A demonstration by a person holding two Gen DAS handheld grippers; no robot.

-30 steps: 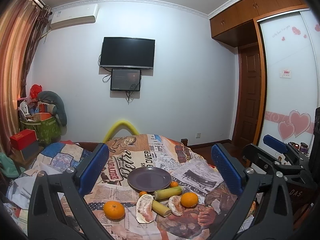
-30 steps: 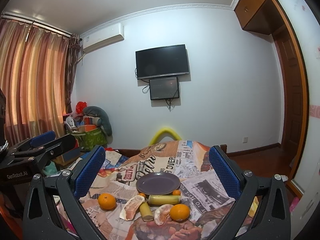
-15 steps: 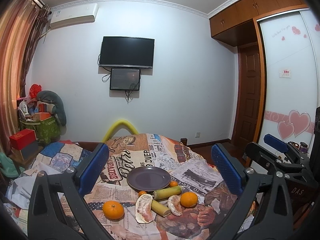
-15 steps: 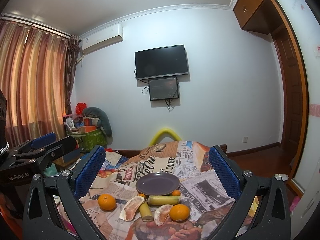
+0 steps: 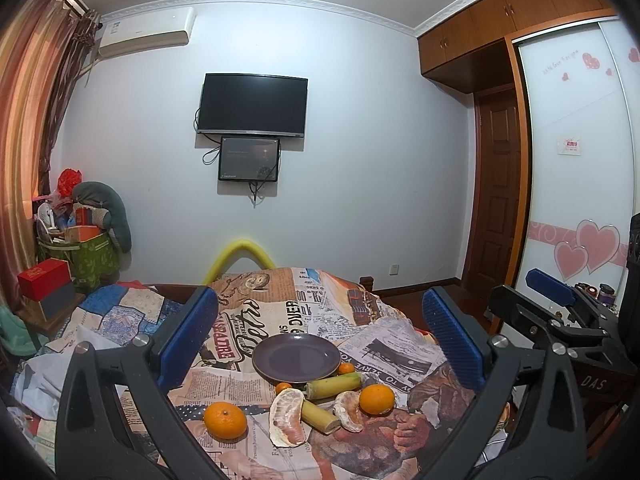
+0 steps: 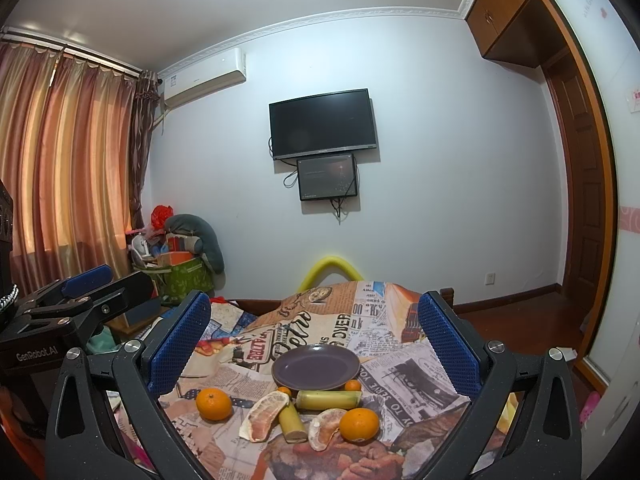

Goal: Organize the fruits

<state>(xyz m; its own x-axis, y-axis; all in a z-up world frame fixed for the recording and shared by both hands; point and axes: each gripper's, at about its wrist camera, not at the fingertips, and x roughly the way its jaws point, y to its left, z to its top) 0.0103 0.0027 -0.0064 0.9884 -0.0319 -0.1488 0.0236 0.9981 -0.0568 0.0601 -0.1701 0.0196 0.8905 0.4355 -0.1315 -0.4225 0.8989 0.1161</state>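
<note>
We hold the left gripper (image 5: 320, 336) and the right gripper (image 6: 314, 334) side by side above the near edge of the table, both spread wide and empty, their blue ribbed pads framing the fruit, which looks to us like a pause to choose a first pick. Nothing is touched yet.

Just beyond the jaws lies the fruit: a round, dimpled orange (image 5: 225, 420) to the left, another orange (image 6: 359, 424) to the right, and between them two peeled pomelo segments (image 6: 264, 416), soft and pithy, beside two smooth yellow-green cane sections (image 6: 328, 399). Two small tangerines (image 5: 346, 368) sit against the near rim of the plate.

The plate (image 5: 264, 354), dark purple, shallow and glossy, stands bare just behind the fruit, so we judge it the likely destination. All rests on a newspaper-print cloth (image 5: 296, 312), slightly rumpled, which could let round fruit roll.
</note>
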